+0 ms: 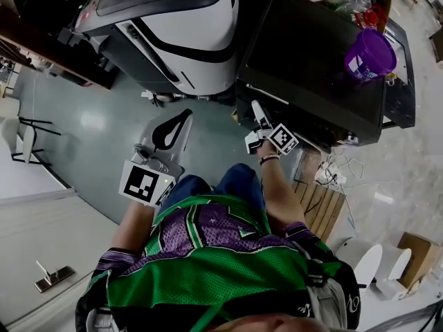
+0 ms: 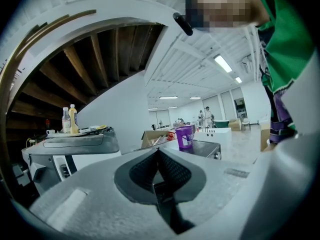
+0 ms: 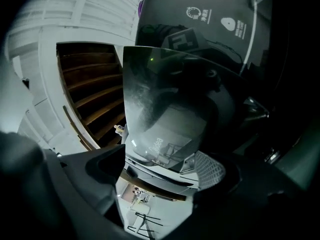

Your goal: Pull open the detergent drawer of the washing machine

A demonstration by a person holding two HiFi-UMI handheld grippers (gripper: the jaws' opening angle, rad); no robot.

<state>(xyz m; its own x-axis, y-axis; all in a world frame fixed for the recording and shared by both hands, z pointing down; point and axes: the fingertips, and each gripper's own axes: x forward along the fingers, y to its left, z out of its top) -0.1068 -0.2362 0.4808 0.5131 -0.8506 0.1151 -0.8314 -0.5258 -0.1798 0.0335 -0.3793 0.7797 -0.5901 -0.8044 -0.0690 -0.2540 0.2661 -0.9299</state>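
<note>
Centrally in the right gripper view, the one dark, glossy, rectangular detergent drawer (image 3: 170, 99) stands between the spread jaws of the right gripper (image 3: 162, 166). Upper right of the head view, one black washing machine (image 1: 311, 61) bears one purple plastic tub (image 1: 370, 54). The left gripper (image 2: 159, 156), second of two, is pressed together, empty.

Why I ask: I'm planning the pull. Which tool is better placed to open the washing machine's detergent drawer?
Right. The right tool is at the front of the dark washing machine, jaws apart with a glossy panel between them, probably the drawer face. The left tool hangs back over the floor, jaws together.
</note>
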